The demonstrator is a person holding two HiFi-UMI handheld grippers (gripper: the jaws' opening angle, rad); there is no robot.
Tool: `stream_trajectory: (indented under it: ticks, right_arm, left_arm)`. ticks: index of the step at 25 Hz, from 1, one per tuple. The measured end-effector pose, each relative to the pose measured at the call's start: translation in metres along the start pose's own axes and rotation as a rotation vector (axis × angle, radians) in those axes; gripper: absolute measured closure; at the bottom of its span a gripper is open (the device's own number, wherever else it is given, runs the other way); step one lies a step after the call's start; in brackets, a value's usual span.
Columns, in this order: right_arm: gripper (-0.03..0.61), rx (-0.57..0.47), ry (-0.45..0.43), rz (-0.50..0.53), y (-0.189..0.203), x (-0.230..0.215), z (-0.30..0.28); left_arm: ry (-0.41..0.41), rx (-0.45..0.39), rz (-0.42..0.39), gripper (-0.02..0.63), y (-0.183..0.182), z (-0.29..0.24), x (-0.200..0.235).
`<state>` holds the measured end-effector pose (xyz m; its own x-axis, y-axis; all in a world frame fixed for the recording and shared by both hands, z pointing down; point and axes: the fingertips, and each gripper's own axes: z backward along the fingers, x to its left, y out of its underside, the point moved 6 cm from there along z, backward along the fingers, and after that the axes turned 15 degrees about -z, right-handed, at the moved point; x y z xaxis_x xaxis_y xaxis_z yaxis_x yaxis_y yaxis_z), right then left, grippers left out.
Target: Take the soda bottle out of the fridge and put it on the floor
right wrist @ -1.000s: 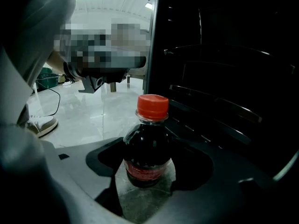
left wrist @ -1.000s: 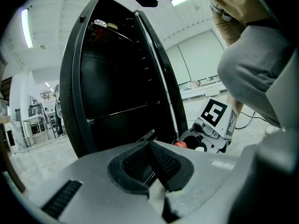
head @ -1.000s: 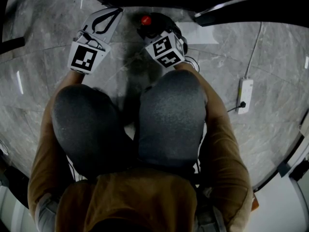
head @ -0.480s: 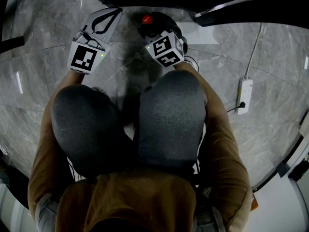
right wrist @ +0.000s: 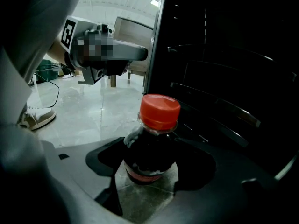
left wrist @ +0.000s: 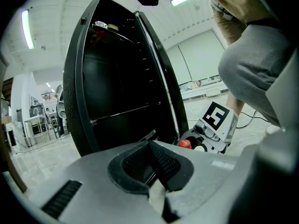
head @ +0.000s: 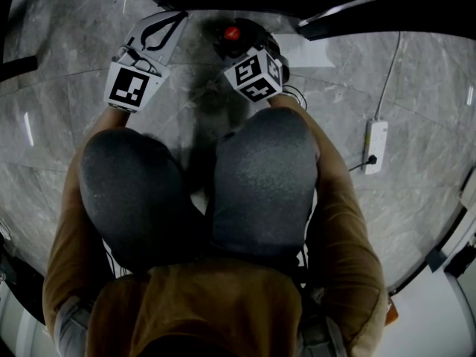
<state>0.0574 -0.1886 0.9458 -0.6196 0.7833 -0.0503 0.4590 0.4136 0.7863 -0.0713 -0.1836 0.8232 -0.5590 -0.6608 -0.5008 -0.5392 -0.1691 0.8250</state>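
right hand-held gripper (right wrist: 152,169) clamps soda bottle (right wrist: 150,150) | left hand-held gripper (left wrist: 152,161) closed, empty | head view shows only its red cap (head: 232,32)

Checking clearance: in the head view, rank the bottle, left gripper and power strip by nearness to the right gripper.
1. Bottle, between the right gripper's jaws.
2. Left gripper, to its left.
3. Power strip, far right on the floor.
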Motion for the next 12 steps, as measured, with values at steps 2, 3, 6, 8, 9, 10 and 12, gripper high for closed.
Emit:
stream_trajectory:
  ticks: [2,3,6,8,9,10,12]
  right_arm:
    - [0.275,-0.003,0.005,0.012,-0.002,0.001,0.001]
    - [0.275,-0.007,0.008,0.015,-0.003,0.001,0.002]
    - [0.275,-0.009,0.011,0.026,-0.005,0.002,0.004]
    - [0.275,-0.009,0.015,0.031,-0.007,0.002,0.006]
    - [0.275,-0.011,0.017,0.032,-0.008,0.003,0.008]
    - [0.275,-0.014,0.018,0.034,-0.009,0.003,0.009]
    - [0.275,-0.018,0.018,0.040,-0.012,0.006,0.012]
  left_arm:
    - [-0.005,0.004,-0.009,0.618,-0.002,0.001,0.002]
    - [-0.007,0.003,-0.012,0.618,-0.003,0.001,0.002]
    - [-0.006,-0.005,-0.002,0.618,-0.003,0.003,0.001]
    - [-0.003,-0.010,0.006,0.618,-0.002,0.004,0.000]
    - [-0.004,-0.010,0.006,0.618,-0.002,0.004,0.001]
    - [-0.005,-0.010,0.004,0.618,-0.003,0.005,0.002]
    - [-0.006,-0.016,-0.005,0.618,-0.004,0.006,0.002]
